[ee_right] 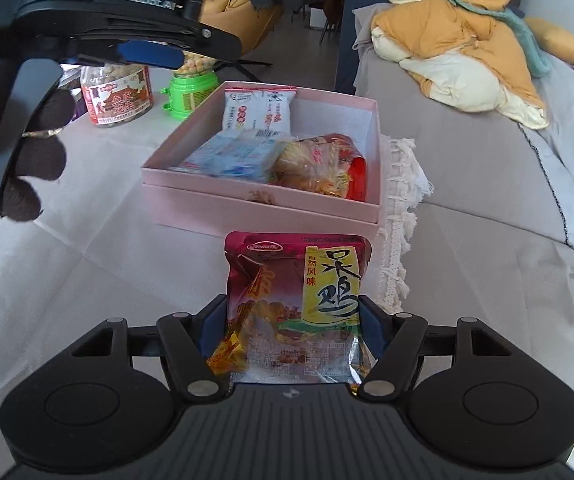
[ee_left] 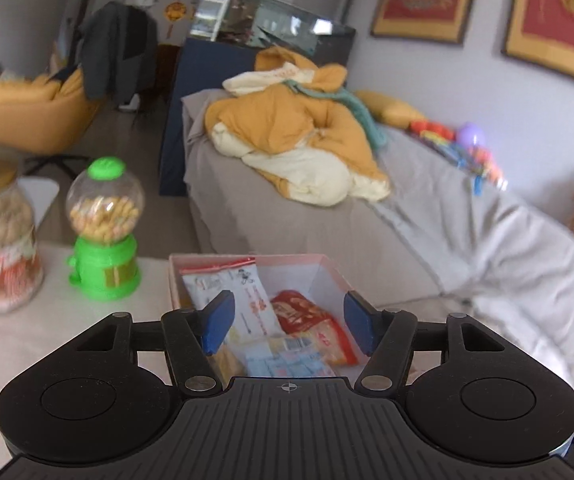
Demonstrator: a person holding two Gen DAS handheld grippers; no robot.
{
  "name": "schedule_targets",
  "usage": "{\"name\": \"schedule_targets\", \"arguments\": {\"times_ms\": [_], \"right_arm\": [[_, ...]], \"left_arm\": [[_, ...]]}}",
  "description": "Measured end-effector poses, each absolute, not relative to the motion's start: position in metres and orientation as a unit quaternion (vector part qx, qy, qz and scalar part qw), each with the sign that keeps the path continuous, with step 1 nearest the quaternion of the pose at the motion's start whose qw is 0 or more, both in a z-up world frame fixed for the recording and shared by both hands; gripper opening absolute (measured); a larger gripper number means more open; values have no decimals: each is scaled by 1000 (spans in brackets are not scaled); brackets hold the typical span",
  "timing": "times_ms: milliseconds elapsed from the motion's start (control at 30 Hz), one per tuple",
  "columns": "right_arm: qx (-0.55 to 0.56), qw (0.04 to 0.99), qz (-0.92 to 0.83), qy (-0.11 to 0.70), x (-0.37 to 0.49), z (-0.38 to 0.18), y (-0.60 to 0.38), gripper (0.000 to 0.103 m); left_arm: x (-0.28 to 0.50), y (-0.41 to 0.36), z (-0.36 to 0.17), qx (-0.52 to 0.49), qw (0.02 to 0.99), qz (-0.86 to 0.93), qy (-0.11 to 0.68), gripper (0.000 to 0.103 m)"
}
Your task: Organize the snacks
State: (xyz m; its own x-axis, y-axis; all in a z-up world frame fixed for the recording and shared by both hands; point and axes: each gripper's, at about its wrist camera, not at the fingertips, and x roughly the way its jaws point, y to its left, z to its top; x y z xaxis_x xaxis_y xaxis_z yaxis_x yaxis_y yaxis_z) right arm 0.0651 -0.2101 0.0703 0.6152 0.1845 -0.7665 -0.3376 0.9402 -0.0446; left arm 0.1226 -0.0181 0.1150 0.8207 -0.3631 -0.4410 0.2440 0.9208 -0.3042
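Now right gripper (ee_right: 293,320) fingers pinch the purple snack bag (ee_right: 295,300) near the pink box (ee_right: 263,204); left gripper (ee_left: 287,320) fingers spread.

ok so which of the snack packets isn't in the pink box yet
The maroon packet with the yellow label: it is clamped in the right tool, short of the pink box. The white, blue and red-orange packets already lie inside.

The jar (ee_left: 1,240) (left edge) is blurred, its label unreadable.
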Motion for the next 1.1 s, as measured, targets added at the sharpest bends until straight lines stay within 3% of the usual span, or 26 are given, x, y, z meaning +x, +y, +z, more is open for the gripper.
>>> {"name": "schedule_targets", "arguments": {"times_ms": [167,400,467,500,533,800,1100], "right_arm": [[-80,904,139,397,67,91,-214,68],[-43,951,125,281,108,197,-196,68],[-21,956,119,266,131,213,-187,71],[-9,956,122,265,144,215,-182,78],[-9,954,120,273,157,214,-177,85],[21,941,95,324,184,155,-180,85],[-17,935,88,344,95,81,-171,85]], "left_arm": [[86,10,103,-137,953,-135,234,66],[71,9,111,-102,962,-97,232,66],[69,11,109,-103,962,-96,233,66],[67,14,106,-102,963,-92,234,66],[64,18,102,-101,963,-85,233,66],[55,40,61,-90,956,-76,268,66],[29,30,33,-52,955,-69,285,66]]}}
